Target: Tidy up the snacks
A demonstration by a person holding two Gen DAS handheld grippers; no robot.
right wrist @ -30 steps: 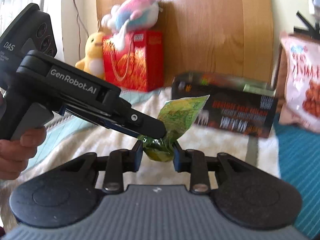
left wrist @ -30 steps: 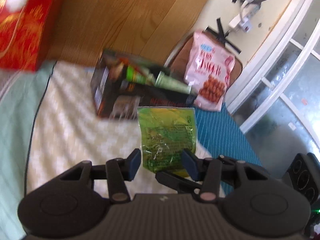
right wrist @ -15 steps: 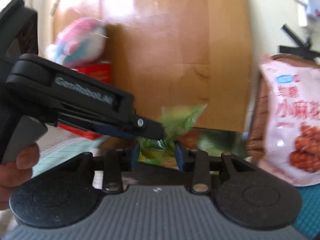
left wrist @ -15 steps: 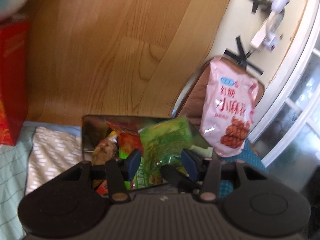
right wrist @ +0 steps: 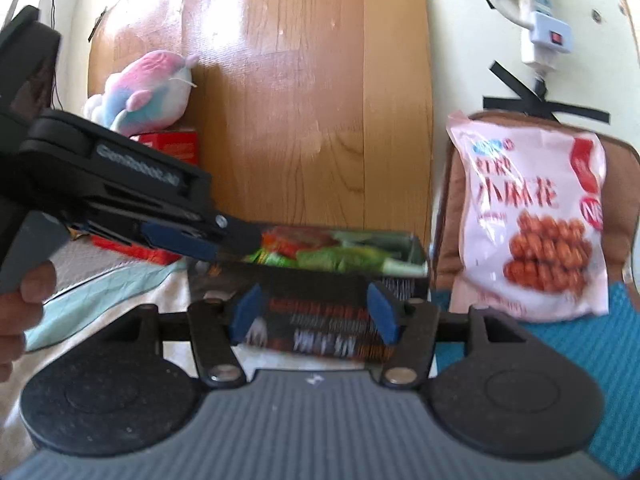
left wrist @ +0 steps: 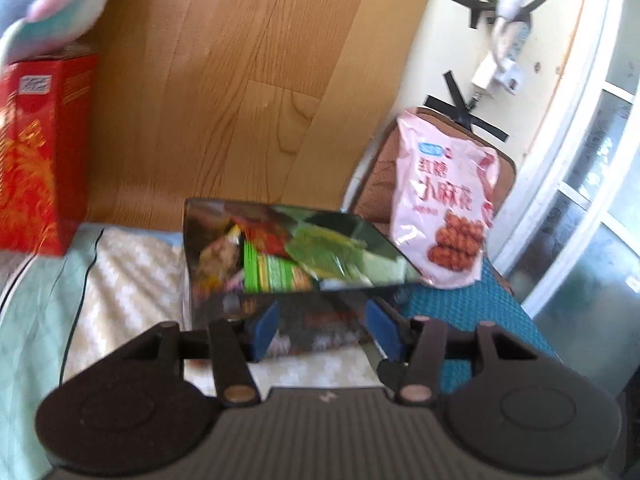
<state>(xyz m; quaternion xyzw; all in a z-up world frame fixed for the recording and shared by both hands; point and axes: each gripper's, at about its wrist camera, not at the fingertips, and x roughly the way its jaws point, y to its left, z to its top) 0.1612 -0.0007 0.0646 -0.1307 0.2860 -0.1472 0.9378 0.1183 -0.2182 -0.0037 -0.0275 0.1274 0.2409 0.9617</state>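
Observation:
A dark open box point(left wrist: 280, 320) on the bed holds several snack packets, among them a green packet point(left wrist: 324, 252) lying on top. The box point(right wrist: 320, 320) and the green packet point(right wrist: 336, 258) also show in the right wrist view. My left gripper point(left wrist: 324, 332) is open and empty just in front of the box. My right gripper point(right wrist: 314, 312) is open and empty, close to the box's front wall. The left gripper point(right wrist: 208, 240) reaches over the box's left end in the right wrist view.
A large pink snack bag point(left wrist: 444, 208) leans on a brown cushion point(left wrist: 376, 176) right of the box. A red carton point(left wrist: 36, 152) with a plush toy point(left wrist: 52, 4) on it stands at the left. A wooden headboard point(left wrist: 240, 80) rises behind. A power strip point(right wrist: 548, 36) hangs on the wall.
My right gripper carried the green packet over the box, opened and let it go; the packet now lies in the box. Both grippers moved closer to the box.

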